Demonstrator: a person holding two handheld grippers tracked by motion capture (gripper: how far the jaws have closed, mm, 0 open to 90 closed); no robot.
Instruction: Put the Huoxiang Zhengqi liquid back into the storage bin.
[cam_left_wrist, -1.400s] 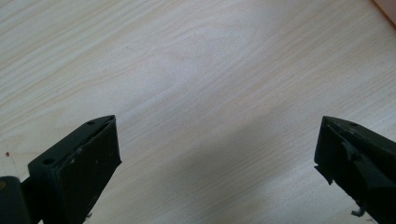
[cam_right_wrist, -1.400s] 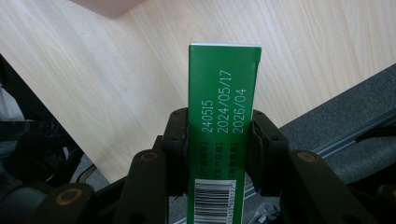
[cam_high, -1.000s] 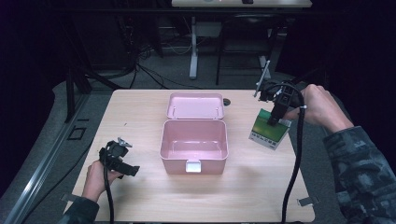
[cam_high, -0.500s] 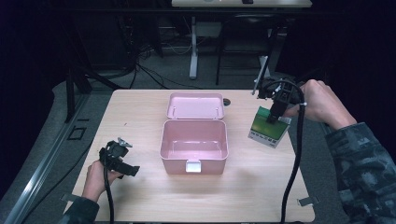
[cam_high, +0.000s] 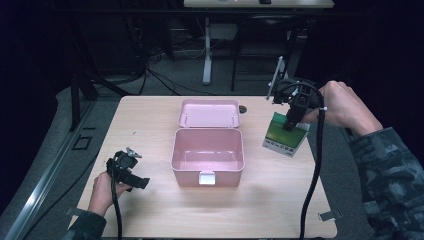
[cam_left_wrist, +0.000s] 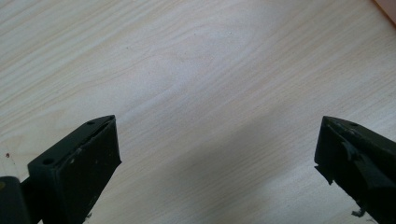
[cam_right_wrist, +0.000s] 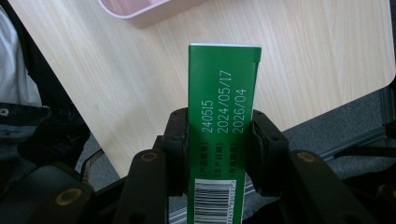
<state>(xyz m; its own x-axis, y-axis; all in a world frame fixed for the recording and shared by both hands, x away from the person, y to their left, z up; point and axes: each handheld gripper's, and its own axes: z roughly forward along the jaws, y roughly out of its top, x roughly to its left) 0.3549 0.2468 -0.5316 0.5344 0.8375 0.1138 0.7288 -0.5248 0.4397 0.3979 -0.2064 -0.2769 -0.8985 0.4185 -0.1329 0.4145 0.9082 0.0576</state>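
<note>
A green and white carton (cam_high: 283, 134) hangs tilted above the table's right side, with my right gripper (cam_high: 290, 121) shut on its upper end. In the right gripper view the carton (cam_right_wrist: 223, 116) stands between the jaws, its printed dates and barcode facing the camera. An open pink box (cam_high: 208, 155) sits mid-table with its lid (cam_high: 209, 113) laid back behind it; the inside looks bare. My left gripper (cam_high: 142, 183) rests low near the table's front left, held by a hand. Its jaws stand wide apart over bare wood, with both fingers (cam_left_wrist: 74, 163) showing and nothing between them.
The light wooden table (cam_high: 150, 125) has bare room left and right of the box. A small dark spot (cam_high: 243, 108) lies by the lid's right corner. Dark floor, cables and a desk leg (cam_high: 207, 50) lie beyond the far edge. A corner of the pink box (cam_right_wrist: 144, 11) shows in the right gripper view.
My right gripper has lifted the carton slightly and carried it a little toward the far side. The left gripper has stayed where it was.
</note>
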